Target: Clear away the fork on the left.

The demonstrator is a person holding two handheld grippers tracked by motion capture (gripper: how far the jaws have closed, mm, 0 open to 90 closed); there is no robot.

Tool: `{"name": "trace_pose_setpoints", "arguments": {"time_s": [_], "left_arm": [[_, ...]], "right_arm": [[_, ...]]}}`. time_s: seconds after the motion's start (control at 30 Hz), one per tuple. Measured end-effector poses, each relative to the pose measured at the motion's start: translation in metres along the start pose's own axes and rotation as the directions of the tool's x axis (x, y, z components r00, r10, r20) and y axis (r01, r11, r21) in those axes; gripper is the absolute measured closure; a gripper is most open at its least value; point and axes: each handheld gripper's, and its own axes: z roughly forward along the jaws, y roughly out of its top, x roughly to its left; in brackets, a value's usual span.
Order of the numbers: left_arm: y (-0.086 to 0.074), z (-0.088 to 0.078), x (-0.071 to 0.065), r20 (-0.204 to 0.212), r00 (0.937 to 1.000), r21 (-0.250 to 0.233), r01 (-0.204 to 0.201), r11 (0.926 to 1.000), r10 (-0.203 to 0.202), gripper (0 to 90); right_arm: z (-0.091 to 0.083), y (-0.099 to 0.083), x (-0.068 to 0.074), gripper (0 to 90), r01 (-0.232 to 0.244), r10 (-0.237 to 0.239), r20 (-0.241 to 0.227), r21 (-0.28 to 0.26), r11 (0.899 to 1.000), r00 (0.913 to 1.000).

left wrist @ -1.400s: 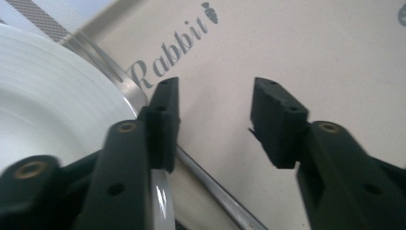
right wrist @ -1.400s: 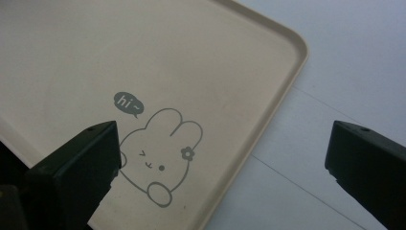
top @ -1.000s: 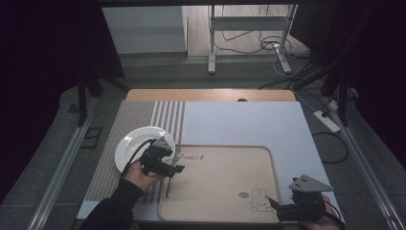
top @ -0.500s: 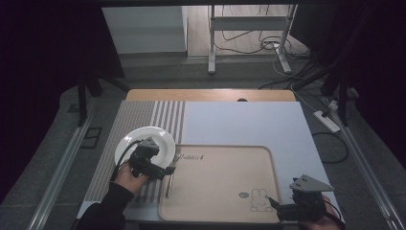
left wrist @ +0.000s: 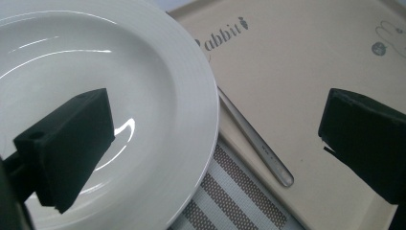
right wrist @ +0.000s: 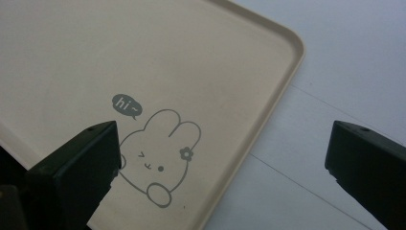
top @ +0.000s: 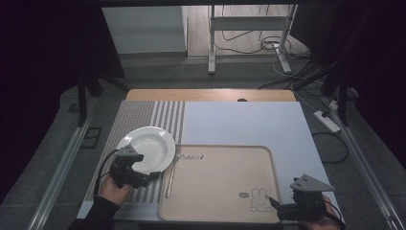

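A white plate (top: 146, 147) sits on the striped mat at the left. Beside it lies a beige tray (top: 225, 184) with a rabbit drawing. A thin metal utensil (top: 171, 176) rests along the tray's left rim, its handle (left wrist: 261, 146) close to the plate (left wrist: 95, 72). My left gripper (top: 152, 176) hovers at the plate's near edge, pointing right. Its jaws have just been opening and stand open (left wrist: 218, 112), gripping nothing; plate rim and handle lie below the gap. My right gripper (top: 274, 204) is open (right wrist: 225, 143) over the tray's near right corner (right wrist: 282, 67).
The striped mat (top: 139, 117) and a pale blue sheet (top: 239, 122) cover the table. A wooden strip (top: 210, 95) runs along the far edge. Beyond it are a stand's legs and cables on the floor. A power strip (top: 327, 120) lies off the table's right side.
My left hand has drawn back to the left, off the tray's left edge and onto the mat beside the plate. The utensil stays on the tray's rim. The right gripper has not moved.
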Motion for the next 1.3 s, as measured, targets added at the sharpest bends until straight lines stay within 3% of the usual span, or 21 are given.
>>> {"name": "trace_pose_setpoints", "arguments": {"time_s": [0.8,1.3], "left_arm": [[-0.048,-0.037,0.001,-0.05,0.995,-0.026,0.086,0.996,-0.087,0.0],[-0.06,-0.052,-0.007,-0.122,0.9892,-0.029,0.077,0.9966,-0.08,0.0]], "right_arm": [[0.0,0.0,-0.001,0.0,-0.014,0.014,0.007,0.0,1.0,0.9999],[0.0,0.0,-0.002,0.0,-0.021,0.021,0.013,0.002,1.0,0.9997]]}}
